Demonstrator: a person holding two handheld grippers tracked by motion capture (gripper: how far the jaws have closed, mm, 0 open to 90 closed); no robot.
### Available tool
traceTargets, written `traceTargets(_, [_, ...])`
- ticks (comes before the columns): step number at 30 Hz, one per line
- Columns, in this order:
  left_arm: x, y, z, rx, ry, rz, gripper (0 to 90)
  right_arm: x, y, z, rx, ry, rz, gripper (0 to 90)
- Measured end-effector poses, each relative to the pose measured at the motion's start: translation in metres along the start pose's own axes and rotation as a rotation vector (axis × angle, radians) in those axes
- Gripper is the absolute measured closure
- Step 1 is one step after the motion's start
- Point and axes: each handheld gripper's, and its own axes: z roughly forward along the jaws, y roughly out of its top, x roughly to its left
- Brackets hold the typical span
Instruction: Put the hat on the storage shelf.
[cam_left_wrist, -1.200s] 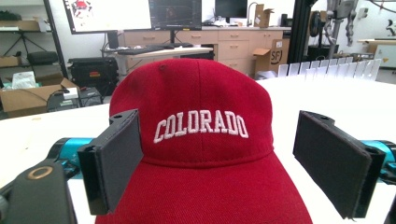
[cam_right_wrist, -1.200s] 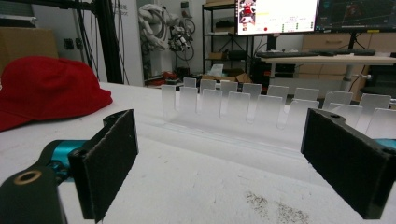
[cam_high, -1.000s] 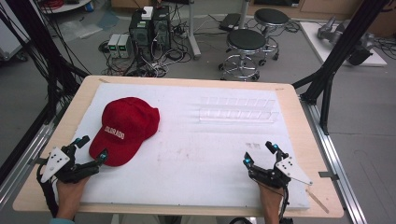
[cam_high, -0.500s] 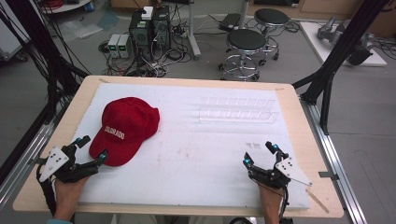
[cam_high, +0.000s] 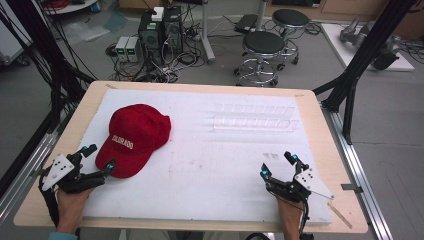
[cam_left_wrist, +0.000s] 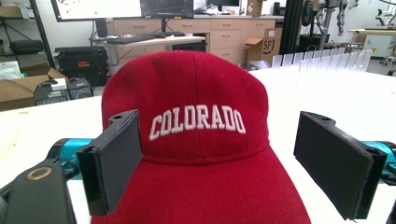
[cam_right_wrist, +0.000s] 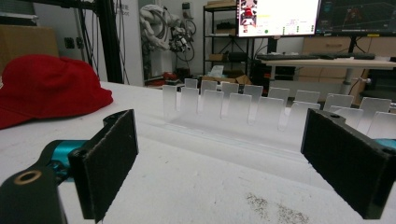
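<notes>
Left claw (cam_high: 98, 159) gapes wide at the red cap's (cam_high: 135, 137) brim; right claw (cam_high: 278, 165) also spread, well apart.

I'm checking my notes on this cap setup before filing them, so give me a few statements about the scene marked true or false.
1. The red cotton baseball cap reads COLORADO in white letters. True.
2. The left gripper is shut on the cap's brim. False: its fingers stand open on either side of the brim.
3. The clear plastic slotted rack lies at the far right part of the white foam mat. True.
4. The right gripper holds the rack. False: it is open, well short of the rack.
5. The cap sits inside the rack. False: it lies on the mat, left of it.
</notes>
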Motion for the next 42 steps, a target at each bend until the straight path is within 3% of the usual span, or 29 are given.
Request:
traceTargets(4, [0.003,0.015,0.005,0.023,-0.004,0.011,15.2,0.000,0.000,0.000,0.007,0.003,0.002,10.0])
traceTargets(8, [0.007,0.038,0.015,0.082,0.010,0.017,14.6,0.000,0.000,0.000,0.006,0.004,-0.001,10.0])
traceTargets(15, [0.011,0.062,0.028,0.120,-0.007,0.033,14.2,0.000,0.000,0.000,0.007,0.003,0.003,10.0])
traceTargets(17, [0.014,0.073,0.038,0.165,-0.010,0.044,14.0,0.000,0.000,0.000,0.008,0.005,0.004,10.0])
traceTargets(22, [0.018,0.087,0.053,0.219,-0.013,0.054,13.4,0.000,0.000,0.000,0.009,0.005,0.004,10.0])
traceTargets(25, [0.019,0.098,0.071,0.288,-0.030,0.058,13.3,0.000,0.000,0.000,0.009,0.004,0.004,10.0])
traceTargets(28, [0.019,0.103,0.083,0.358,-0.033,0.060,13.3,0.000,0.000,0.000,0.009,0.005,0.005,10.0])
traceTargets(34, [0.019,0.106,0.095,0.394,-0.012,0.049,13.3,0.000,0.000,0.000,0.007,0.004,0.001,10.0])
traceTargets(42, [0.026,0.096,0.117,0.502,0.022,0.035,13.3,0.000,0.000,0.000,0.009,0.005,0.003,10.0])
